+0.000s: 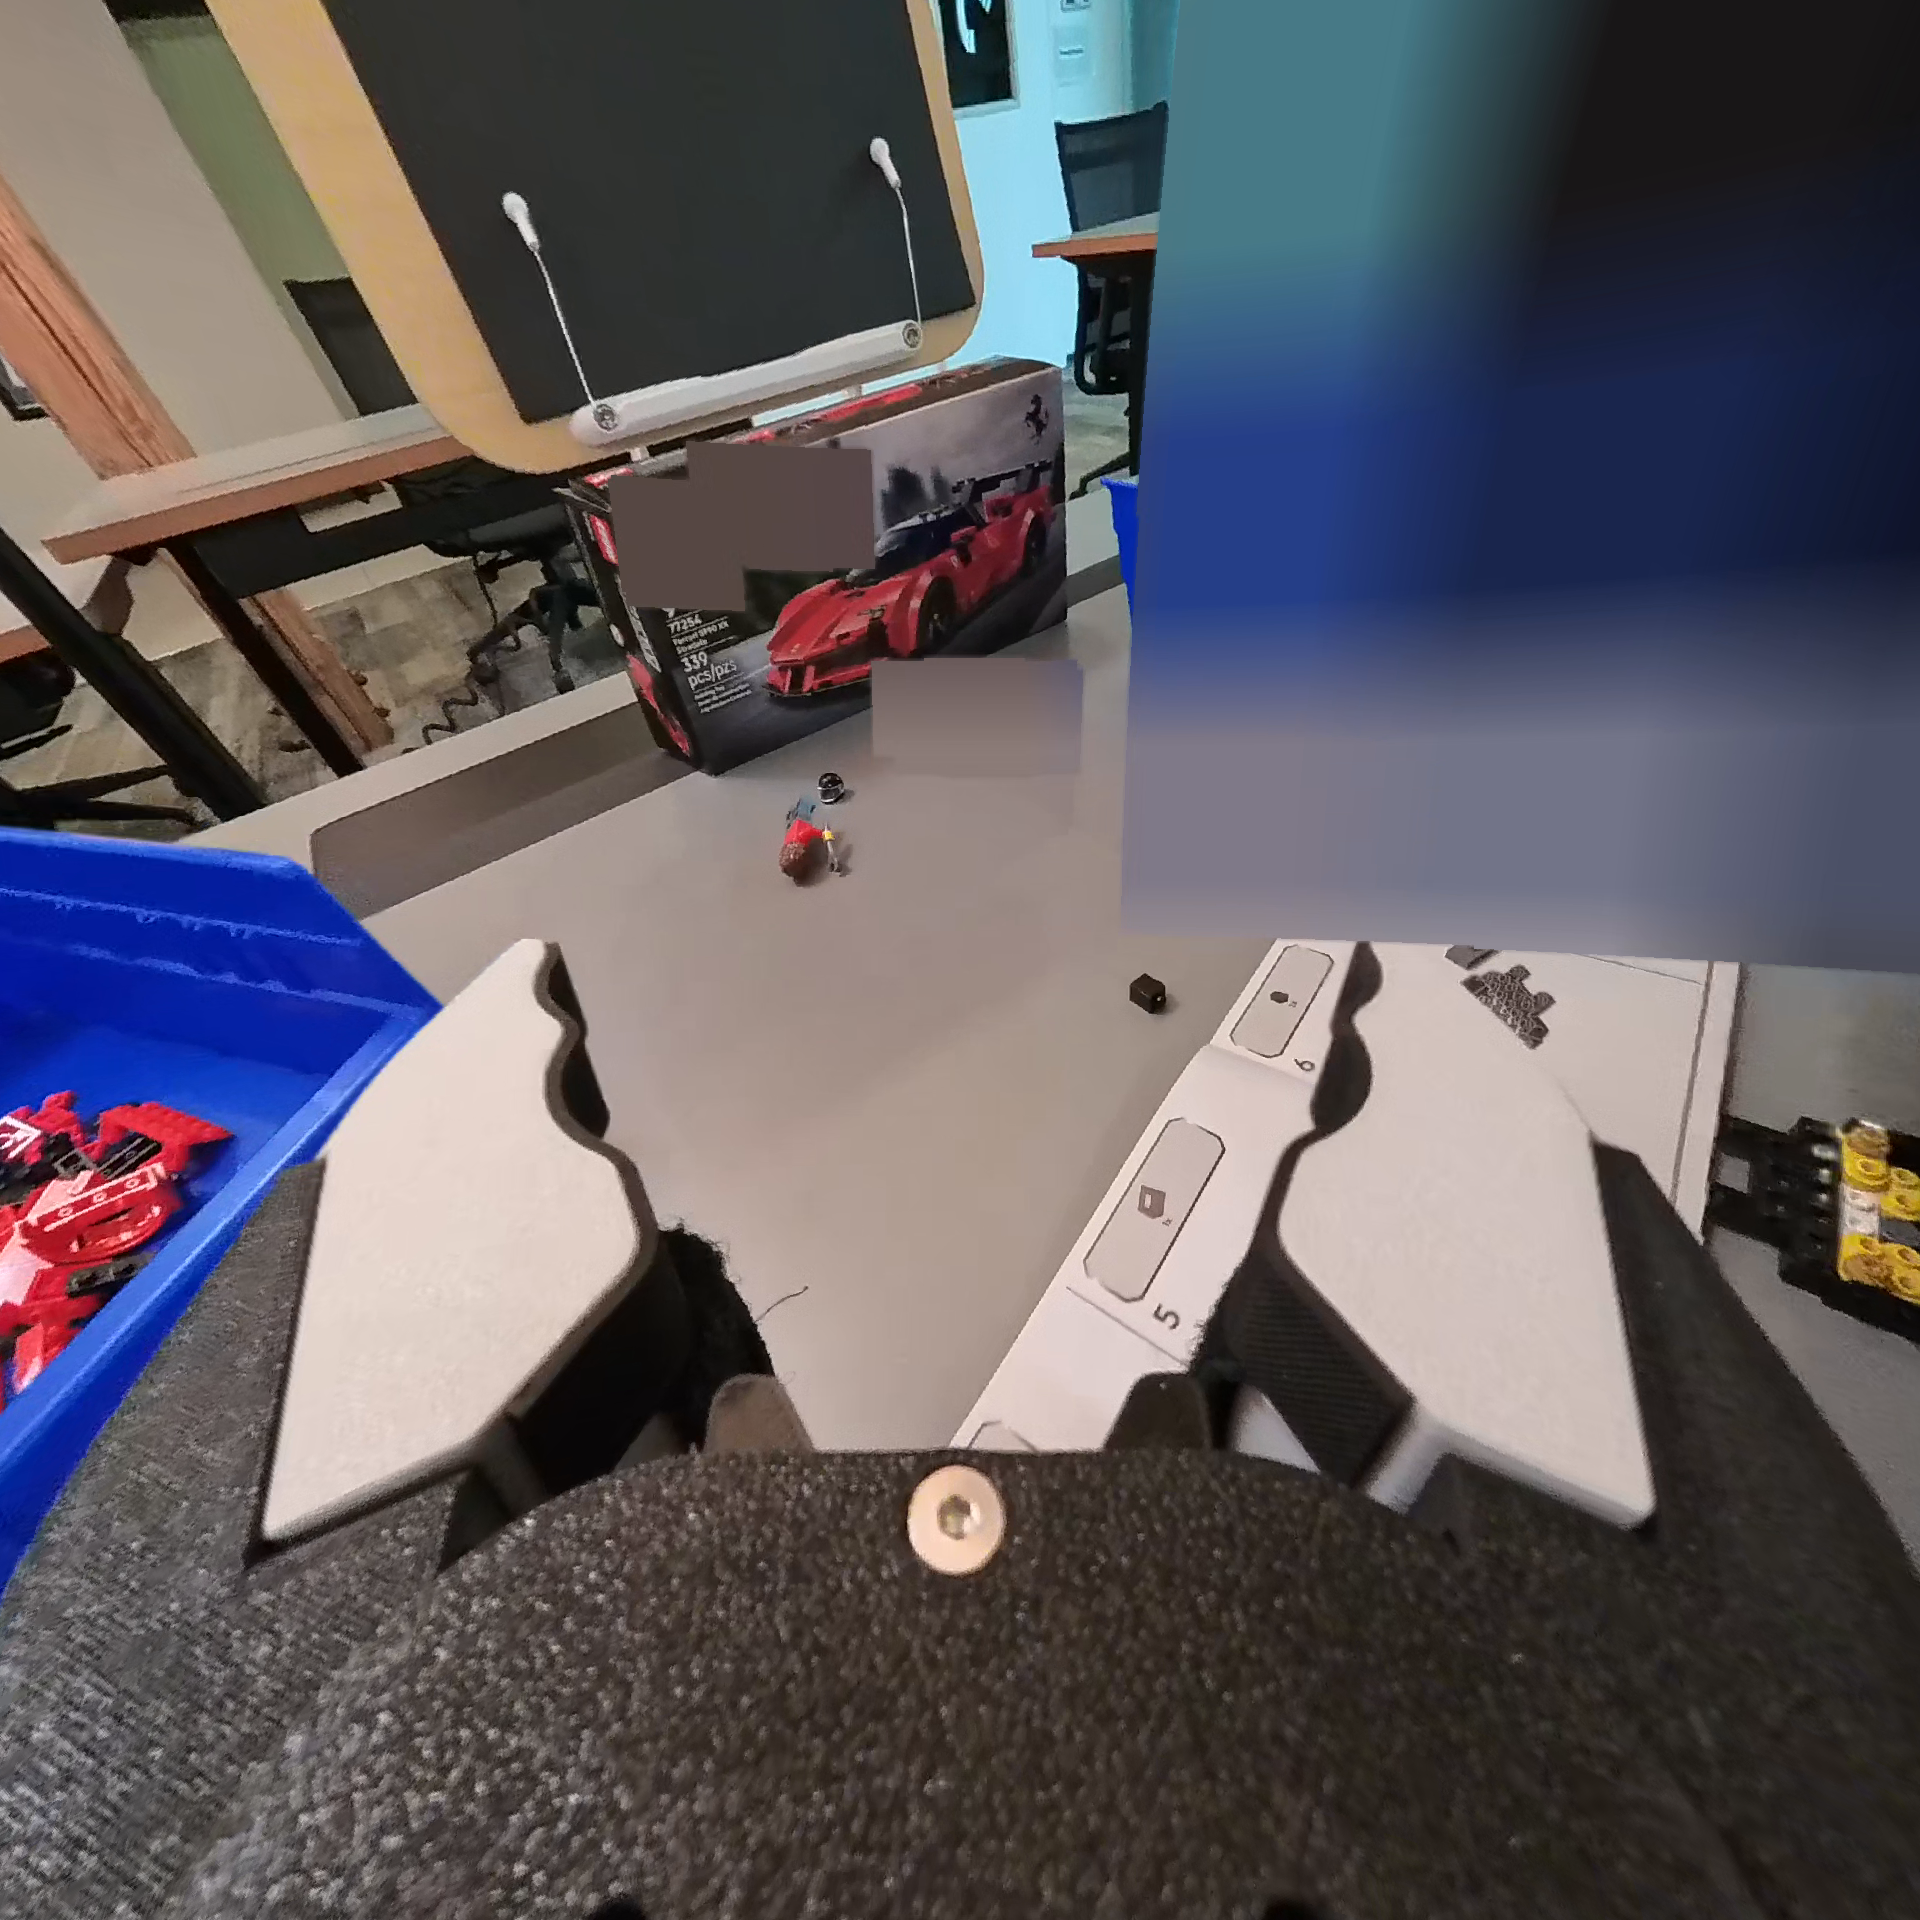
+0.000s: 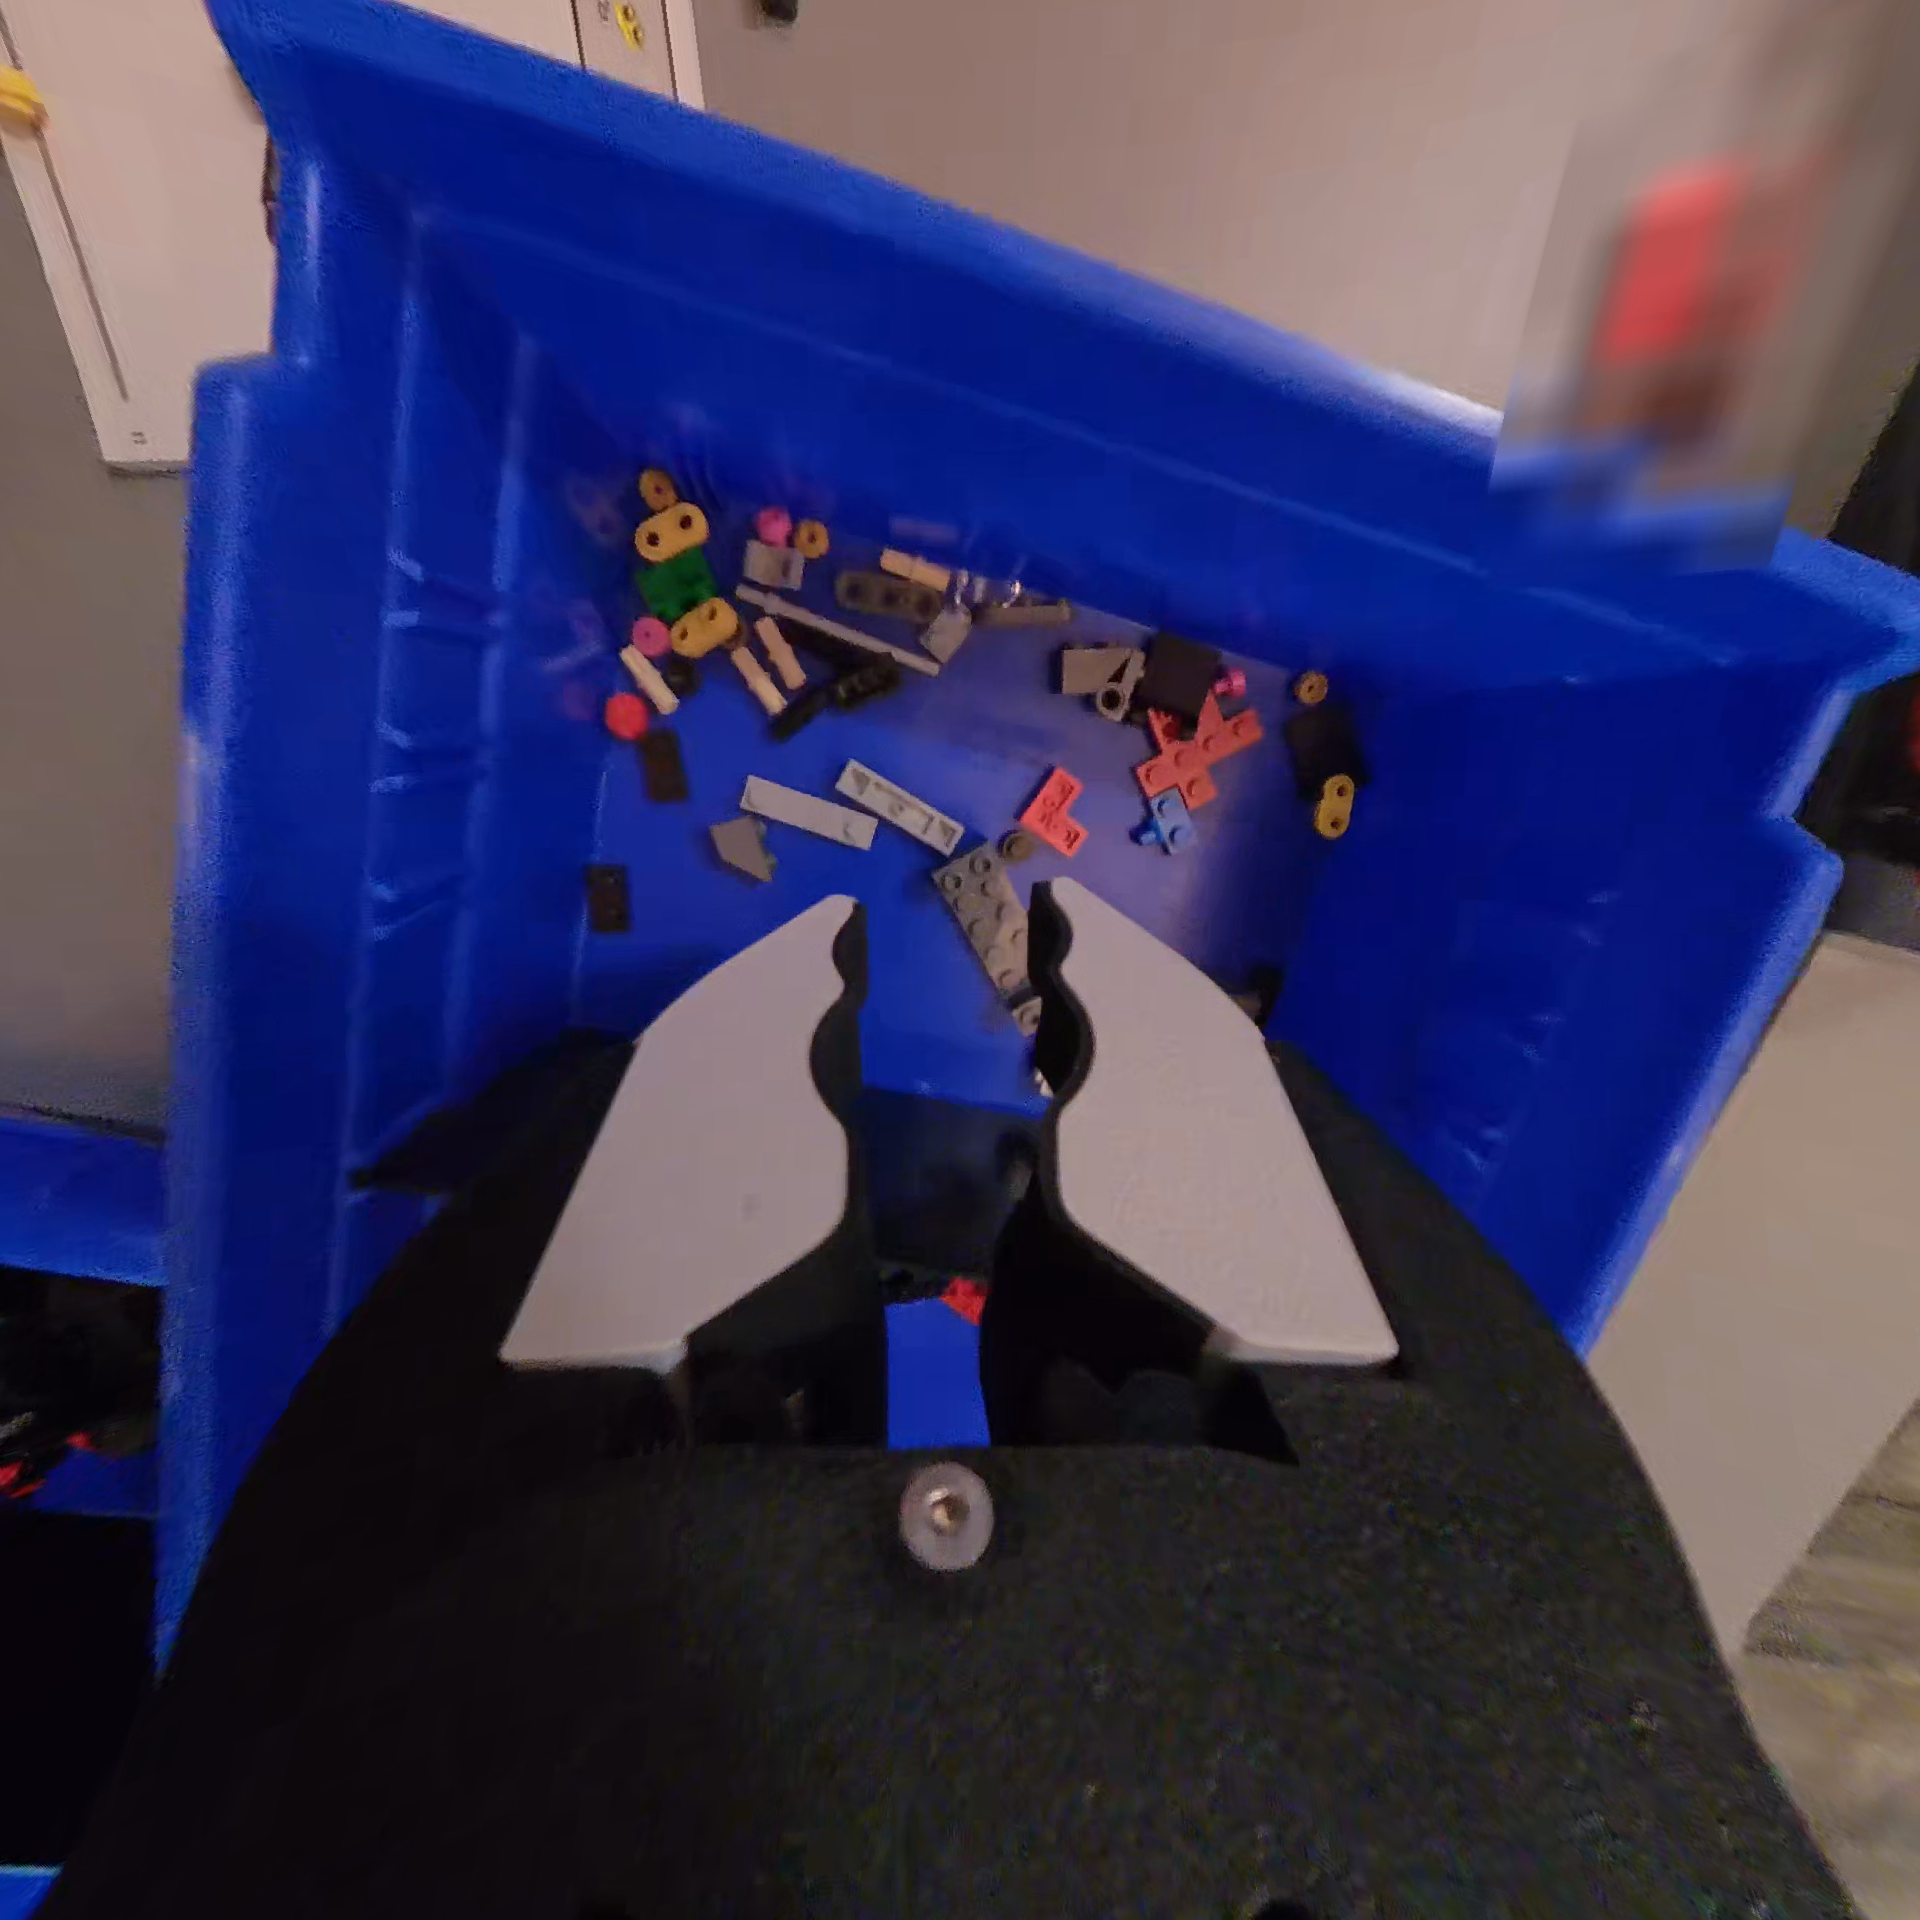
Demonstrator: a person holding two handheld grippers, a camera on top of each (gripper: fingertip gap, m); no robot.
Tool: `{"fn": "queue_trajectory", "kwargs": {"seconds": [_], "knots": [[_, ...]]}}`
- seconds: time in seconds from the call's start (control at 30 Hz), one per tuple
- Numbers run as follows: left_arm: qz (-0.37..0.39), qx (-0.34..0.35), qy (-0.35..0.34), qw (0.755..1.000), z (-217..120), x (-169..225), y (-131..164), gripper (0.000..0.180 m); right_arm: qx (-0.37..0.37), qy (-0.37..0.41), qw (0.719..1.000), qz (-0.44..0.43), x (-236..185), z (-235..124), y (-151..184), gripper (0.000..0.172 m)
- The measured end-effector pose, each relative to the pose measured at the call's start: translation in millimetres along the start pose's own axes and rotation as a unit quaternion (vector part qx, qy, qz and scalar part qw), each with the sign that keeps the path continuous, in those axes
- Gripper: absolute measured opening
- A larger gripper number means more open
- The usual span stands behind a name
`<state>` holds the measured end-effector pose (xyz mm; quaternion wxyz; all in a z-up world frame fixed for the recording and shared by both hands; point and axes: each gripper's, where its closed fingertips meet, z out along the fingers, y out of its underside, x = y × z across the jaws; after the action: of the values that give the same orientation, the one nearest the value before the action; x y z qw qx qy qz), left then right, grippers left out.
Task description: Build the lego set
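Bins first: right gripper (image 2: 945, 899) points down into a blue bin (image 2: 343, 727) with loose bricks scattered over the floor. Far left corner has a cluster w/ yellow round-hole links (image 2: 671, 532), a green plate (image 2: 675, 587), pink studs and tan pins. Middle has two light grey tiles (image 2: 808, 814) lying flat, plus a small black plate (image 2: 607, 896) off to the left near the wall. Right side has a red cross-ish plate (image 2: 1195, 758), a red L plate (image 2: 1055, 812) and a little blue piece (image 2: 1166, 826) just beside it. A grey studded plate (image 2: 982, 914) lies closest to the tips, its near end tucked behind the right finger (image 2: 1164, 1039); can't tell if they touch.

Right gripper's jaws are at a narrow gap, nothing pinched between the pads, just blue floor showing through.

Left gripper (image 1: 956, 956) hangs over the grey table (image 1: 883, 1091), angled fwd and level-ish, jaws spread wide w/ nothing in them. On its left is another blue bin (image 1: 208, 935) holding red and black pieces (image 1: 83, 1195). Under its right finger is a white instruction sheet (image 1: 1226, 1101). A small black cube (image 1: 1146, 993) sits just off that sheet. Farther off lies a minifig (image 1: 802, 844), and behind that a set box w/ a red car on it (image 1: 862, 582). Near right has a black and yellow build (image 1: 1849, 1216).
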<state>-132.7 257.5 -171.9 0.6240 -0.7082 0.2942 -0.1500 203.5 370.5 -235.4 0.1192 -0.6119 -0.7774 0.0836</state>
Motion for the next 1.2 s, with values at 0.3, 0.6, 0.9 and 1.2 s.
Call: {"fn": "queue_trajectory", "kwargs": {"seconds": [0.3, 0.6, 0.9, 1.2], "knots": [[-0.016, -0.028, 0.002, 0.999, 9, -2, 14, 0.133, 0.050, -0.151, 0.977, -0.144, -54, 33, -45, 0.014], [-0.025, -0.041, 0.010, 0.999, 15, -3, 24, 0.134, 0.008, -0.179, 0.969, -0.168, -65, 64, -42, 0.017], [-0.024, -0.038, 0.014, 0.999, 15, 0, 23, 0.134, 0.022, -0.169, 0.973, -0.156, -64, 68, -40, 0.014], [-0.018, -0.035, 0.015, 0.999, 13, 2, 19, 0.134, 0.044, -0.148, 0.977, -0.147, -57, 60, -46, 0.008]]}}
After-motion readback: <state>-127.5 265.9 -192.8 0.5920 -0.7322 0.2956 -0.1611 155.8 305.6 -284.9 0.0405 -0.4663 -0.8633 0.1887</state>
